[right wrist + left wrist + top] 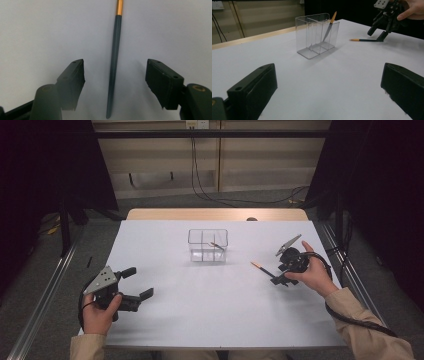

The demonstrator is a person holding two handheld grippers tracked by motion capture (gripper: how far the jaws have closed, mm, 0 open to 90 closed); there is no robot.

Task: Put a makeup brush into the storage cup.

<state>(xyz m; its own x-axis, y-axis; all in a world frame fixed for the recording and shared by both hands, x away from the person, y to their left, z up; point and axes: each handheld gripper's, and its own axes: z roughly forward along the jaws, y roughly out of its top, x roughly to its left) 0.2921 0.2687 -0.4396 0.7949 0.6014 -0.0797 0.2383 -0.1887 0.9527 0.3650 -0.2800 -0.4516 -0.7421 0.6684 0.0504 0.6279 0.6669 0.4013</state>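
pen (114,67): orange end cut by top edge | fingers (72,82): blurred

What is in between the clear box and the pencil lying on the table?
Nothing: in the high view, just bare white table lies between the clear box and the pencil.

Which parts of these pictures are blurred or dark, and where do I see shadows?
High view: bright white table, dark corners at both sides. Left gripper view: near black jaws soft; clear organizer sharp, faint shadow beside it. Right gripper view: left jaw blurred, pencil fairly sharp, soft shadows under both jaws.
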